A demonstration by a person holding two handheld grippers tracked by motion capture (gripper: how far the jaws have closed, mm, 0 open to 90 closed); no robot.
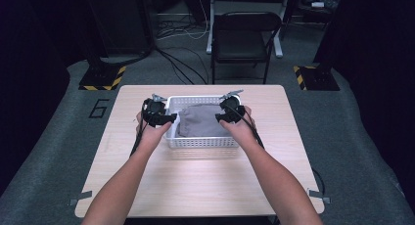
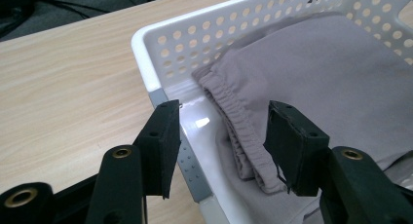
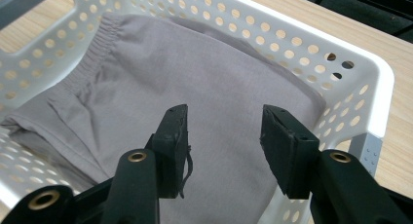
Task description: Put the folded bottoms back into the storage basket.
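Observation:
A white perforated basket (image 1: 203,143) stands on the wooden table (image 1: 195,186) and holds a folded grey garment (image 1: 203,120) with an elastic waistband. My left gripper (image 1: 169,118) is at the basket's left side. In the left gripper view it (image 2: 221,121) is open and straddles the basket's rim (image 2: 141,53): one jaw is outside the wall, the other over the garment (image 2: 316,73). My right gripper (image 1: 220,118) is at the basket's right side. In the right gripper view it (image 3: 224,124) is open just above the garment (image 3: 195,83), near the basket wall (image 3: 370,87), with nothing pinched.
The table has bare wood on all sides of the basket. Beyond its far edge stand a black folding chair (image 1: 244,36), floor cables (image 1: 178,63) and two hazard-striped stand bases (image 1: 103,78) (image 1: 315,76).

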